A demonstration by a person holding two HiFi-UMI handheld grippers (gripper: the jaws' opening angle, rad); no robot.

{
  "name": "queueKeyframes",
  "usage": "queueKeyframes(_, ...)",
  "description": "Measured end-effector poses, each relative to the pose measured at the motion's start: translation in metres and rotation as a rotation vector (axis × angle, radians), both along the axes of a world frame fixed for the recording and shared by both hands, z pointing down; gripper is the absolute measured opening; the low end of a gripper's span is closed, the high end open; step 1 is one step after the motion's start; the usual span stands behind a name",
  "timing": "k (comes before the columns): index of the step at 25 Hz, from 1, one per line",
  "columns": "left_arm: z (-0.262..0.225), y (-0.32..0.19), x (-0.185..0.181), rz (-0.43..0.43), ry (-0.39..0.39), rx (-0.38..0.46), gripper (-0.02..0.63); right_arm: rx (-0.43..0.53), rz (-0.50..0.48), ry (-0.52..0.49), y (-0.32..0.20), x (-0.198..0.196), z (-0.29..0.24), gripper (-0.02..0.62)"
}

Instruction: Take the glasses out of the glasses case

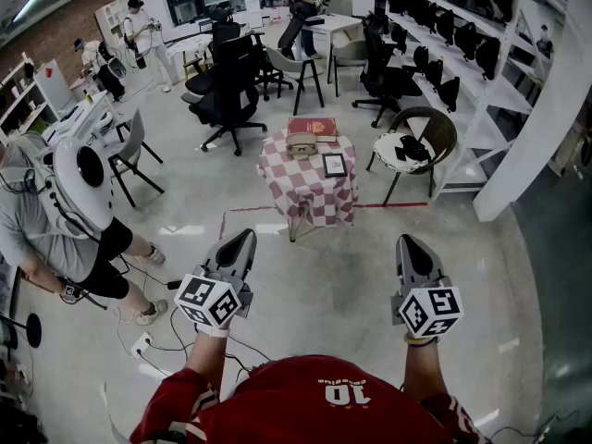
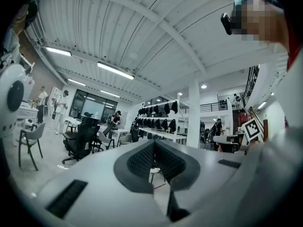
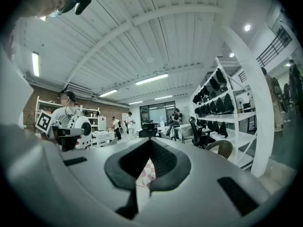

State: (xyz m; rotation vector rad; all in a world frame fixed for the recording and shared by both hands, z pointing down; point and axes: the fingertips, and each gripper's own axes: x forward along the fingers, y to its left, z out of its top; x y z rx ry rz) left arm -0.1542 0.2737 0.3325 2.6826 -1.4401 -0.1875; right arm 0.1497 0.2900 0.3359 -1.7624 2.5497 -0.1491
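Case (image 1: 302, 147) far ahead of left gripper (image 1: 249, 235)

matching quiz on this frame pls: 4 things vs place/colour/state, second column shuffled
1. left tongs
2. small table
3. wicker chair
4. red box

A. covered in pink-and-white checks
B. shut, nothing between them
C. on the small table's far side
D. right of the small table

Pairs: 1-B, 2-A, 3-D, 4-C
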Motion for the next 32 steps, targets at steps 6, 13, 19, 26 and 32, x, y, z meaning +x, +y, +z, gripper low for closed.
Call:
queueKeyframes(6, 0.001, -0.002, -0.003, 0.002, -0.013, -0.003, 0.008, 0.008, 0.006, 0.004, -0.003, -0.005, -0.003, 0.014)
queueKeyframes(13, 0.003, 0.0, 0.004, 0.011, -0.016, -0.005, 0.008, 0.007, 0.006, 0.01, -0.001, -0.001, 0.0, 0.015)
queueKeyframes(19, 0.0, 0.004, 0.014, 0.011, -0.025, -0.012, 0.008, 0.044, -0.023, -0.004, 0.004, 0.004, -0.005, 0.015)
queueKeyframes(26, 0.0, 0.005, 0.032, 0.011, -0.044, -0.015, 0.008, 0.021, -0.025, -0.032, 0.003, 0.025, 0.006, 0.015)
queueKeyframes(32, 0.002, 0.007, 0.056, 0.011, -0.067, -0.013, 0.008, 0.02, -0.05, -0.051, 0.004, 0.041, 0.015, 0.015)
